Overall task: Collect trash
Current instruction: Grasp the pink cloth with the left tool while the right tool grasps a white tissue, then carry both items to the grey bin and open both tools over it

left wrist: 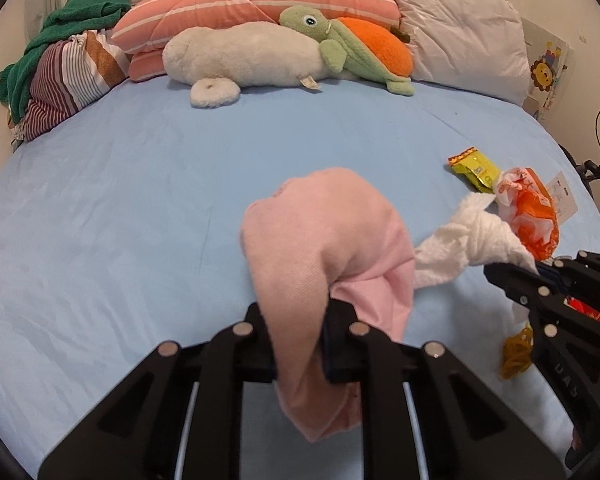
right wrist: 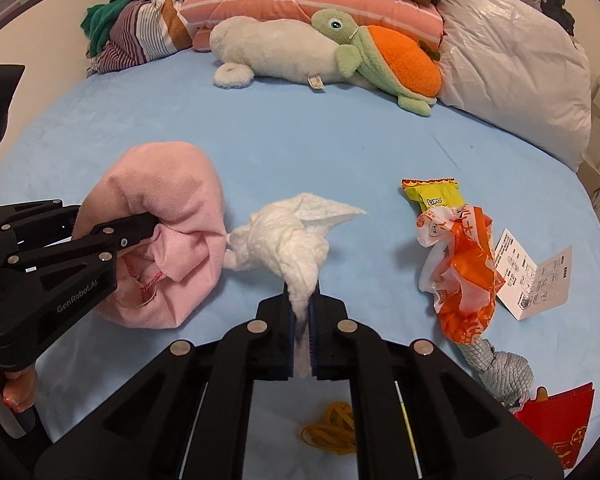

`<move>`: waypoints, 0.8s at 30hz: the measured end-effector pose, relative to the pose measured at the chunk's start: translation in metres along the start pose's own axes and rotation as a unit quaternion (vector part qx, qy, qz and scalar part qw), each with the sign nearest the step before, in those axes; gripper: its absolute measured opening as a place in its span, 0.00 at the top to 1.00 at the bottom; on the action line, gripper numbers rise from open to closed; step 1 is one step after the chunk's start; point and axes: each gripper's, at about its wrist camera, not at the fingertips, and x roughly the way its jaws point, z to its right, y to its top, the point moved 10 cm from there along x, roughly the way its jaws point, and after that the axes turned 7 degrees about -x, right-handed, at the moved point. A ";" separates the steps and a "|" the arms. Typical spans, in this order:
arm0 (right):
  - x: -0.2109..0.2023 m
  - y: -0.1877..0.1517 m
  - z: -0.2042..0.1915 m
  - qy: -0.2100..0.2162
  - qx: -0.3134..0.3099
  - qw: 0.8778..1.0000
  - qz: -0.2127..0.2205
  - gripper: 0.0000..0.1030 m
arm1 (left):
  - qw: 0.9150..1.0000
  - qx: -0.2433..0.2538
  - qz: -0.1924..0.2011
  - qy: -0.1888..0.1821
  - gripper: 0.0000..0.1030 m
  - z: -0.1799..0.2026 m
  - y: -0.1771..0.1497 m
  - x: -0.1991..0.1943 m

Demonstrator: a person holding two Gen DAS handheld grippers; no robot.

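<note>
Currently your left gripper (left wrist: 300,344) has its fingers pinching the pink cloth (left wrist: 332,240), bunched above the blue bed sheet (left wrist: 140,200). Your right gripper (right wrist: 302,344) has its fingers pressed on the white tissue wad (right wrist: 292,240). Yellow snack wrapper (right wrist: 436,196), orange plastic bag (right wrist: 464,280) and rubber bands (right wrist: 332,428) lie on the bed nearby.
</note>
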 end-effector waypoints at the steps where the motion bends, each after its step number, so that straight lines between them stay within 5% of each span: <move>1: -0.003 0.000 0.000 0.001 0.002 1.000 0.001 0.96 | 1.000 0.000 0.006 0.000 0.85 -0.001 0.002 -0.004; 11: -0.058 0.015 -0.022 0.003 0.007 1.000 0.027 0.95 | 0.998 -0.004 0.057 -0.007 0.85 -0.013 0.004 -0.070; 24: -0.169 0.026 -0.105 0.030 -0.016 0.996 0.084 0.96 | 0.991 -0.020 0.131 0.004 0.85 -0.071 -0.024 -0.217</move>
